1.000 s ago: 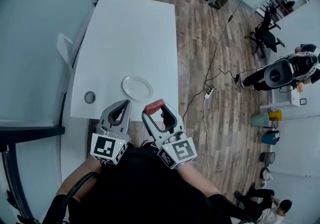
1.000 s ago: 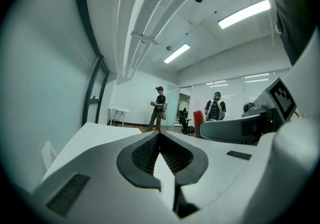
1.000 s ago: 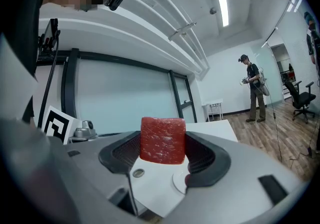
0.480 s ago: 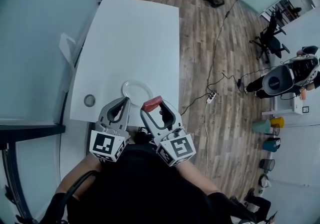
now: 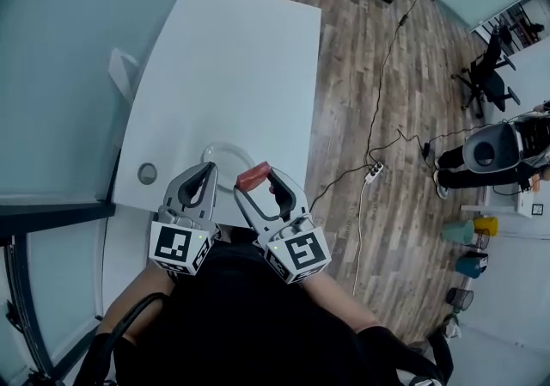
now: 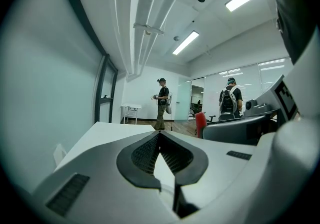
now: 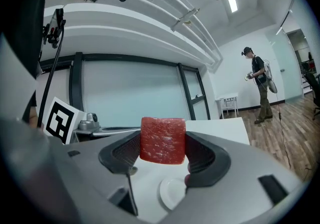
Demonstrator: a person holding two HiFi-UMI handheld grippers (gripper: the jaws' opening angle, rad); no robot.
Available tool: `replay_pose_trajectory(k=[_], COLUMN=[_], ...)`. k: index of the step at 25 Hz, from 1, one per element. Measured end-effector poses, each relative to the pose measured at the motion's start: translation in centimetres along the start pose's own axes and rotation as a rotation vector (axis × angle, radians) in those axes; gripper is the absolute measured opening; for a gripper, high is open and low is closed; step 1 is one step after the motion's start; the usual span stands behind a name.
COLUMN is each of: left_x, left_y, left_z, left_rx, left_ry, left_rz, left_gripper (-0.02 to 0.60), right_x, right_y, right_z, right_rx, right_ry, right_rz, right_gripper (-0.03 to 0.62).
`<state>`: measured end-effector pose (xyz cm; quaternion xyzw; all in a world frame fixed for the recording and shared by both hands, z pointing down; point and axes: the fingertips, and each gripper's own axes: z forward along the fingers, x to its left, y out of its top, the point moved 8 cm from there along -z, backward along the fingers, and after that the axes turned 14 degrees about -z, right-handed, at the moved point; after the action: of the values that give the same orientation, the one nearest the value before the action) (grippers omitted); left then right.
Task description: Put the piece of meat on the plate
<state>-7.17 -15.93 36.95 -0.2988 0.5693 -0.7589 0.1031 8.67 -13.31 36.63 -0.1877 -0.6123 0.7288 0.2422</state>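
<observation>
Room: an office with a brown wood-plank floor on the right and a pale wall on the left. A long white rectangular worktop runs from near to far.
Worktop: smooth and matt. It carries a round white plate at its near edge and a small round grey grommet left of the plate.
Meat: the squared red block of meat is held in the air over the near edge, by the plate's right rim and not yet on it. Its face looks moist and faintly marbled.
Right gripper: the grey plastic right gripper has its jaws clenched on the block's two flat sides, gripping with dark ribbed pads.
Left gripper: the matching grey left gripper has its jaws pressed together tip to tip, with nothing between them. It hangs at the plate's near-left rim.
Step in hand: probably carrying the block over the plate.
Doing it well: centre the block above the plate's flat middle, lower it until its underside touches, then part the jaws gently. A soft, damp block may cling to one pad.
Plate: shallow, with a raised rim; its material cannot be told.
</observation>
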Motion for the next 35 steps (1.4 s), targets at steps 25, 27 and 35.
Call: replay_pose_trajectory(k=[25,27,35], left_x=[3.1,3.6,5.0], left_y=[-2.5,-2.8,-5.0], left_z=[3.2,3.5,4.8], left_rx=[0.160,0.163,0.224], left_ry=[-0.032,-0.030,-0.026], left_rz=[-0.018,-0.016,-0.012], left_gripper=[0.003,0.003,0.003], right_x=[-0.8,-0.7,-0.3], right_y=[-3.1,-3.7,-6.8], right_z=[4.1,4.7,6.3], right_rx=[0.148,0.168,0.257], right_ry=[0.003,-0.003,0.003], right_rz=[0.044,0.032,0.018], right_gripper=[0.279,0.279,0.279])
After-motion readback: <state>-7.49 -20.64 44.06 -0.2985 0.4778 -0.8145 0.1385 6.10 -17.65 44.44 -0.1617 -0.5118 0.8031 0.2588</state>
